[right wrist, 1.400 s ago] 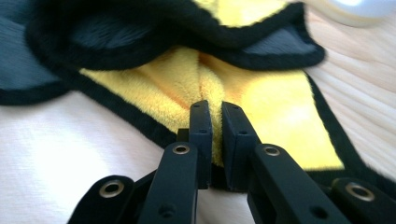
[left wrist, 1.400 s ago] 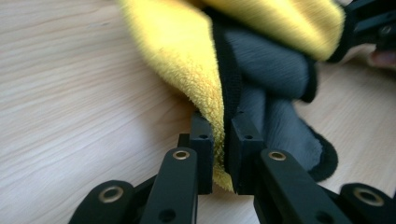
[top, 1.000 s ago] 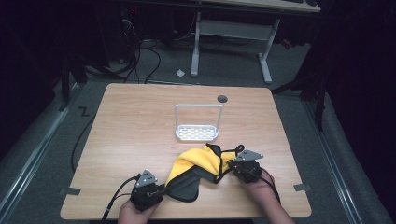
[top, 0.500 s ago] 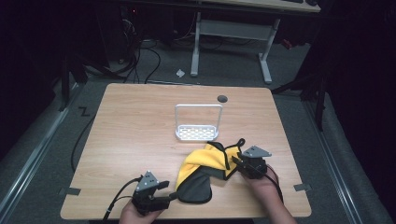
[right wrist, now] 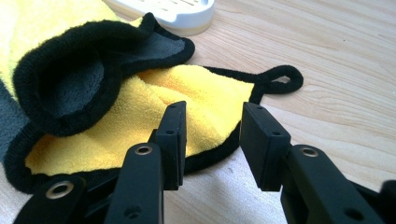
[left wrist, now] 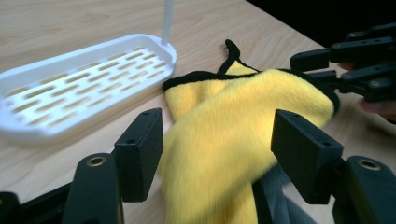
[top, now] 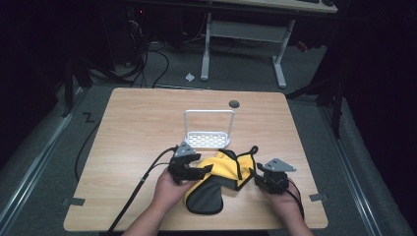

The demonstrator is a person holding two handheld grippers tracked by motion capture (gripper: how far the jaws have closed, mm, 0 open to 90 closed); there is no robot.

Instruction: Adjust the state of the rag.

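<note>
On table near edge, folded yellow cloth [top: 221, 172] lengthwise front-to-back, both claws just opening, empty.

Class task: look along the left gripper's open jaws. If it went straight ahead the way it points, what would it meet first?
Most likely the yellow cloth: the left gripper, whose jaws have just been opening, has it lying between and just ahead of them. The right gripper lies farther along; depth is uncertain.

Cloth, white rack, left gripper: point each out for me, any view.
cloth [left wrist: 224, 140]: left gripper view, on the yellow fleece face between the open jaws.
white rack [top: 208, 139]: high view, on its slotted base.
left gripper [top: 202, 171]: high view, midway between its fingertips, at the cloth's left edge.
</note>
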